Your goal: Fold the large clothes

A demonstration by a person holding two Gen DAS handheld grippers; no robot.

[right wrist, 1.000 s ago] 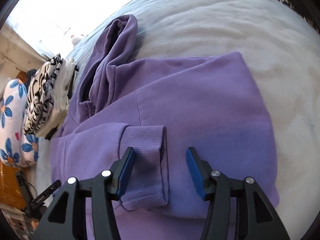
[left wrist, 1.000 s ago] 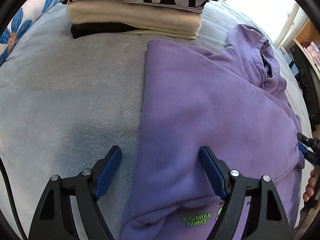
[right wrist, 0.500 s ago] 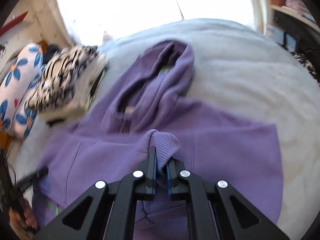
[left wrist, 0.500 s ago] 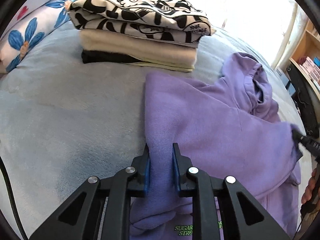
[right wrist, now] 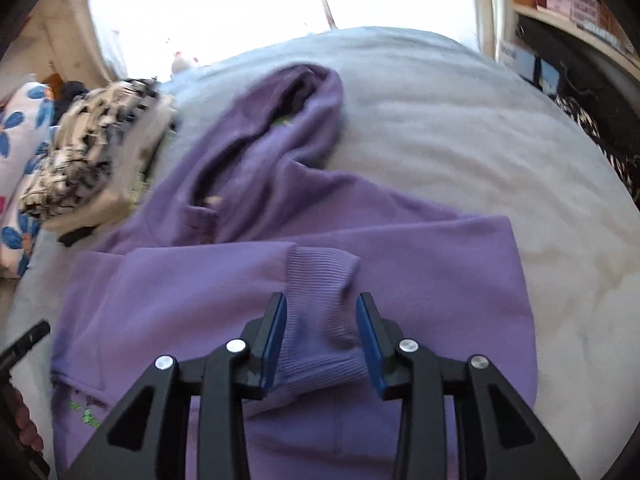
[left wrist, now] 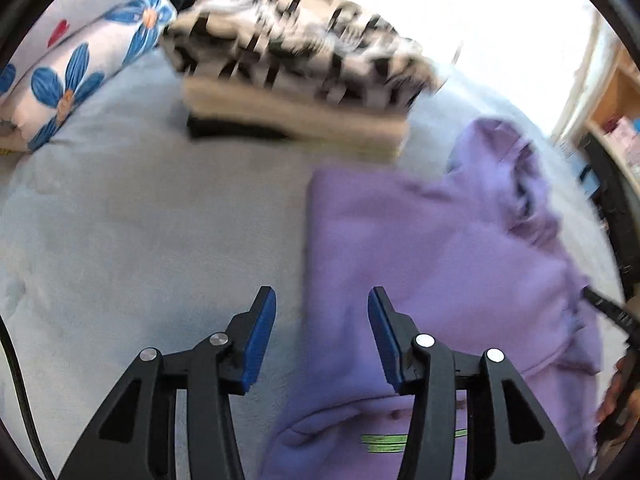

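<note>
Both grippers' fingers, left gripper (left wrist: 322, 334) and right gripper (right wrist: 322, 328), just released the purple hoodie (right wrist: 420, 264) (cuff between).

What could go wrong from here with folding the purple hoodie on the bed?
1. The ribbed cuff lies between the right gripper pads, which have just been opening; it may unroll.
2. The hood is bunched, so the purple hoodie may fold lumpy.
3. The stack of folded clothes is close and could be knocked.

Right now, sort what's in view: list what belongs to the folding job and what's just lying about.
Job: purple hoodie, its ribbed cuff, left tongs, right tongs.
Lying about: stack of folded clothes, flowered pillow, grey blanket, shelf.
</note>
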